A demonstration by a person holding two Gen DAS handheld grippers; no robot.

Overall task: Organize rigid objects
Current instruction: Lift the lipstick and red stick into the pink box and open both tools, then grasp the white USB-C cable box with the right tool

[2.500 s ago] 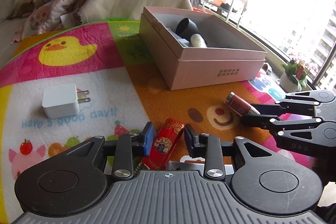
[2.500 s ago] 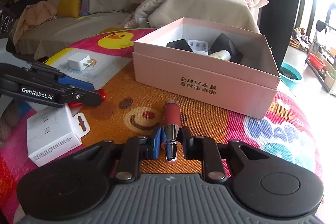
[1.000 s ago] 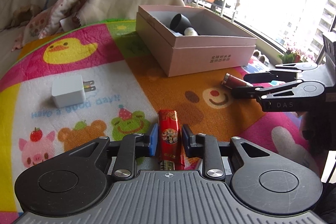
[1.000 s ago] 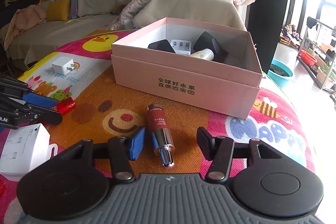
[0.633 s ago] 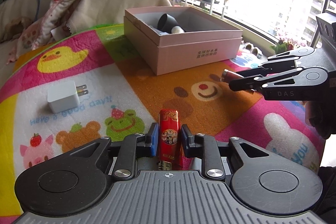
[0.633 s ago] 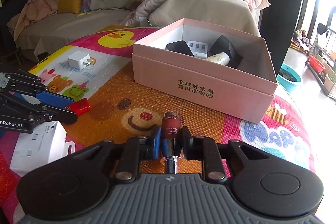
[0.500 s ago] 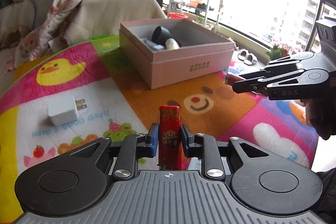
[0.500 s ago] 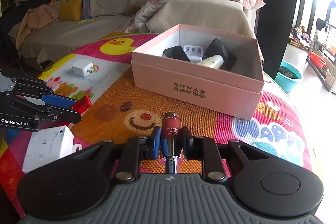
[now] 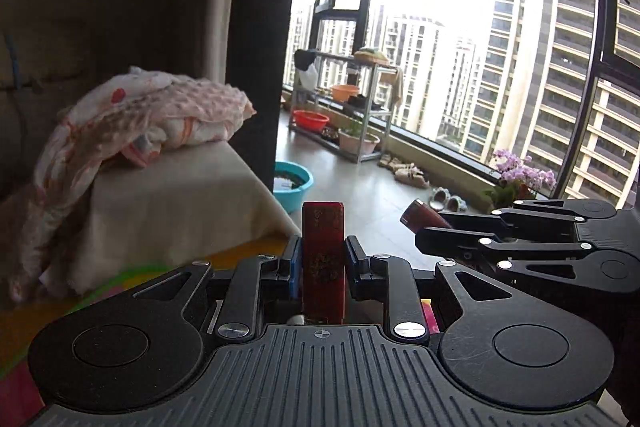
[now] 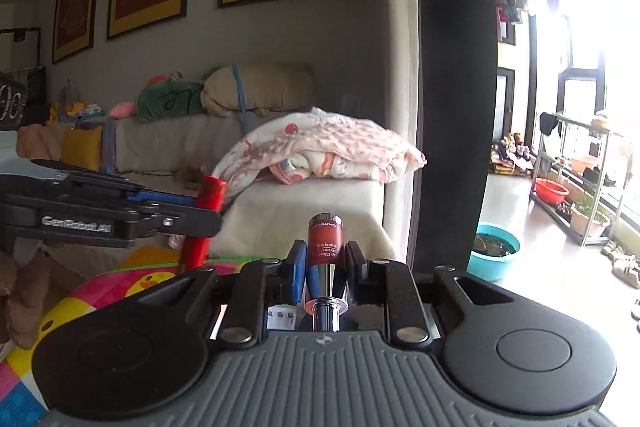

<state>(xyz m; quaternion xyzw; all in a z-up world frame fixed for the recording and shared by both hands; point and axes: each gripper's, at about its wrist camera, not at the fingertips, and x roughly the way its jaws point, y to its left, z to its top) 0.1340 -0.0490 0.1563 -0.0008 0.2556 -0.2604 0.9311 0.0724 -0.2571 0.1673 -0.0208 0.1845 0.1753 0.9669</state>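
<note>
Right, working L to R off my two wrist cams. L wrist view: pink patterned blanket [image 9: 132, 119] at 10 o'clock, heaped on a beige-covered sofa arm [image 9: 176, 211]; edge of the cartoon play mat [image 9: 120, 279] just below it. Dead centre, my left gripper [image 9: 322, 263] is clenched on a red rectangular box w/ gold print [image 9: 323, 251], standing upright between the blue pads and clear of the mat. At 3 o'clock my right gripper [image 9: 434, 227] comes in from the side, gripping a dark red cosmetic tube [image 9: 422, 215], cap end poking out toward 10. Teal basin [image 9: 292, 181] on the balcony floor behind.

R wrist view: left gripper at 9 o'clock w/ the red box tilted in it. Centre: right gripper pads closed tight on the tube, silver neck pointing back at the cam. Blanket at 12, basin at 3.
</note>
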